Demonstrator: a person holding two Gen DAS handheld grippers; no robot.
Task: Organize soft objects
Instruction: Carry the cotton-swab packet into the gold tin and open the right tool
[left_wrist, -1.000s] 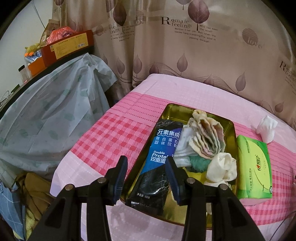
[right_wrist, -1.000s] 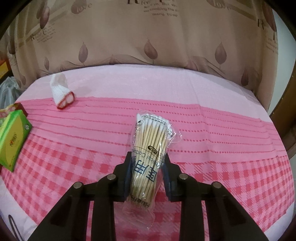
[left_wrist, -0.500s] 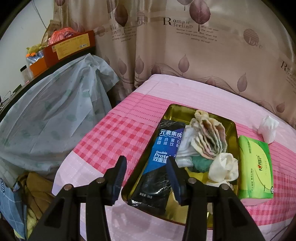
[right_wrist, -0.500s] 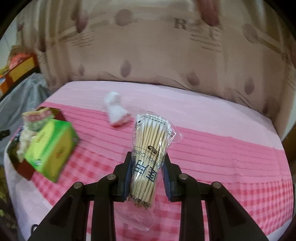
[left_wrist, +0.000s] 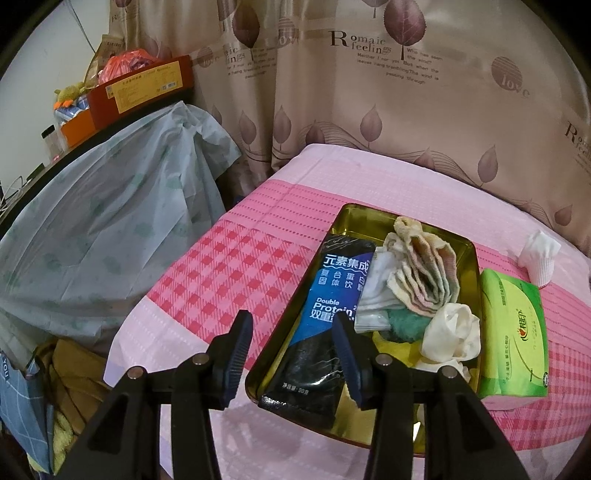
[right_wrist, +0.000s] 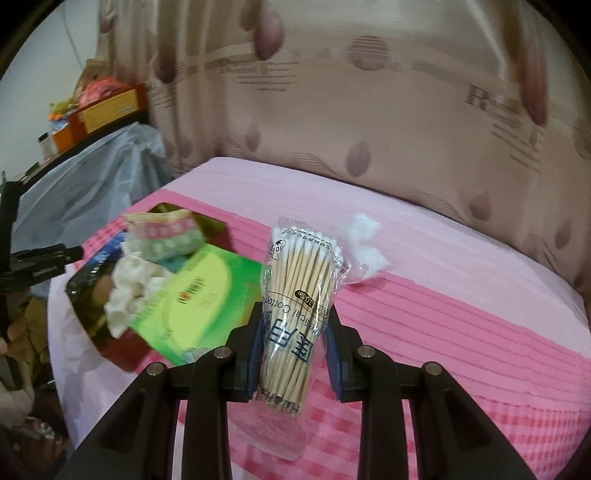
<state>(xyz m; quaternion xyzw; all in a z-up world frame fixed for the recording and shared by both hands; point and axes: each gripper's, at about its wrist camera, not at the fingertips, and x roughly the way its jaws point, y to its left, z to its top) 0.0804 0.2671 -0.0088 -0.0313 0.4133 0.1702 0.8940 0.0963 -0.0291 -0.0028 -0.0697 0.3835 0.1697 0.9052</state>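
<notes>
1. Soft objects sit in a shallow gold metal tray (left_wrist: 354, 214) on the pink checked tablecloth (left_wrist: 229, 269) — the largest thing in view.
2. In the tray, a long black-and-blue protein drink pouch (left_wrist: 325, 317) lies along the left side.
3. Just outside the tray's right wall, touching it, lies a green plastic-wrapped tissue pack (left_wrist: 513, 328).
4. A folded striped cloth in cream, pink and green (left_wrist: 424, 266) rests in the tray's middle, with a crumpled cream glove (left_wrist: 450, 332) nearer the camera.
5. A small white knitted sock with a red edge (left_wrist: 539, 254) lies on the tablecloth beyond the tissue pack, apart from the tray.
6. The right gripper (right_wrist: 293, 332) clamps a clear plastic bag of wooden cotton swabs (right_wrist: 299, 295) upright above the tablecloth — off the surface.
7. The left gripper (left_wrist: 291, 354) hovers over the tray's near edge, jaws apart, holding nothing.
</notes>
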